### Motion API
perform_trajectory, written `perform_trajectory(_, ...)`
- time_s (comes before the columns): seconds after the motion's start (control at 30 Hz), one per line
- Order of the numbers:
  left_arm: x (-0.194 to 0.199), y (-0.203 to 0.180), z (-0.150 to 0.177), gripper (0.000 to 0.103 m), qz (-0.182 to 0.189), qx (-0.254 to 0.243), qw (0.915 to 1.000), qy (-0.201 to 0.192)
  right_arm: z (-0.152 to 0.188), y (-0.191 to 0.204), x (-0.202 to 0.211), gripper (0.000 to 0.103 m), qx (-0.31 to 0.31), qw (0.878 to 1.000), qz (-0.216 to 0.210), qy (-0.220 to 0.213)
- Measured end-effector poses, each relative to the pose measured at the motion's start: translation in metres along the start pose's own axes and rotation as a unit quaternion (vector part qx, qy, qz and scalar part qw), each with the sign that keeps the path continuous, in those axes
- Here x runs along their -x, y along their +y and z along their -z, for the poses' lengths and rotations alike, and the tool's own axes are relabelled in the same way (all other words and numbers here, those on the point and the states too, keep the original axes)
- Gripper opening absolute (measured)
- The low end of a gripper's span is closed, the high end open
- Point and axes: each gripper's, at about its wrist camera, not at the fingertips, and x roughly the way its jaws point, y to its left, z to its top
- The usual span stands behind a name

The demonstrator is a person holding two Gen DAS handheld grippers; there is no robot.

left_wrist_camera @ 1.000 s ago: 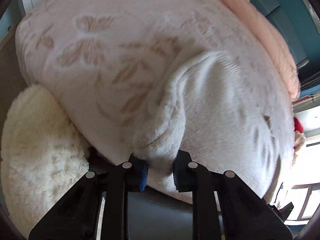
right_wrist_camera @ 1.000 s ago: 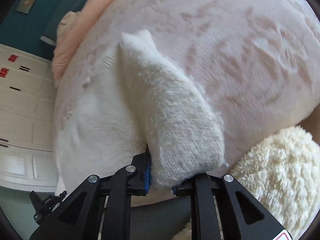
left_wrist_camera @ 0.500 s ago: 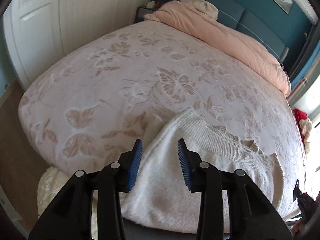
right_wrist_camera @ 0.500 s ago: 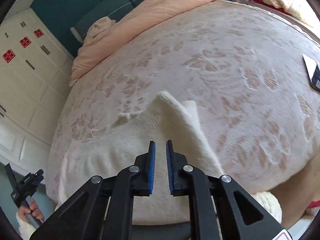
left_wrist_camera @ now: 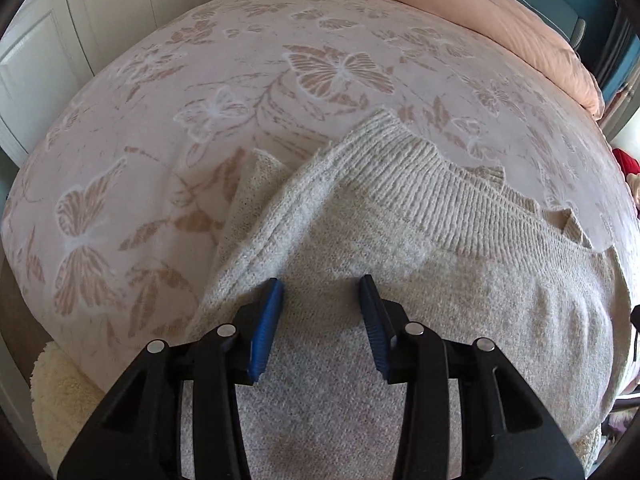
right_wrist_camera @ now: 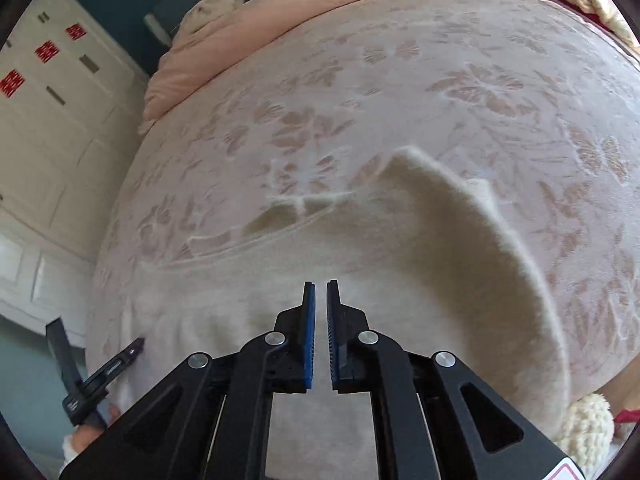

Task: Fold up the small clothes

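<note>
Left gripper (left_wrist_camera: 320, 312), jaws just opened, and right gripper (right_wrist_camera: 321, 312), just closed empty, hovered above the near-side sweater (left_wrist_camera: 440, 320).

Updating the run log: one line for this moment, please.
left gripper: open, empty | right gripper: shut, empty | sweater: released, lying on bed, side folded inward

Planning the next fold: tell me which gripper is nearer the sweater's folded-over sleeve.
Left. The left gripper hangs open right beside the folded-over sleeve, just off its own left finger. The right gripper, shut and empty, is over the sweater body, with that sleeve off to its right.
</note>
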Motion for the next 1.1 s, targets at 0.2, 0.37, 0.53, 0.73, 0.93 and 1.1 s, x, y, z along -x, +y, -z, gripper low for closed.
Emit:
perform_trajectory(0.2,-0.002,-0.009,0.001,0.041,-0.024,-0.028,0.9993,-0.006,0.033,0.081,-0.097,0.006,0.122,0.987,0.047,0.090)
perform_trajectory(0.37,0.001,0.001,-0.001,0.041,0.006,-0.017,0.9998,0.000,0.026,0.114,-0.055,0.007,0.112,0.992,-0.008,0.061)
perform_trajectory(0.53,0.032,0.021,0.005,0.042,0.071,0.044,0.9965,-0.012,0.047,0.120,-0.105,0.003,0.191,0.975,0.068,0.096)
perform_trajectory(0.73,0.062,0.097,0.039,0.067,0.082,0.159,0.9838,-0.013,0.055,0.133,-0.061,0.010,0.165,0.982,0.011,0.087)
perform_trajectory(0.93,0.015,0.087,0.054,0.068,0.071,0.168,0.9818,0.053,0.077,0.126,-0.099,0.007,0.182,0.978,0.035,0.097)
perform_trajectory(1.1,0.038,0.060,0.029,0.017,0.112,0.137,0.9831,0.046,0.075,0.125,-0.097,0.007,0.182,0.978,0.024,0.102)
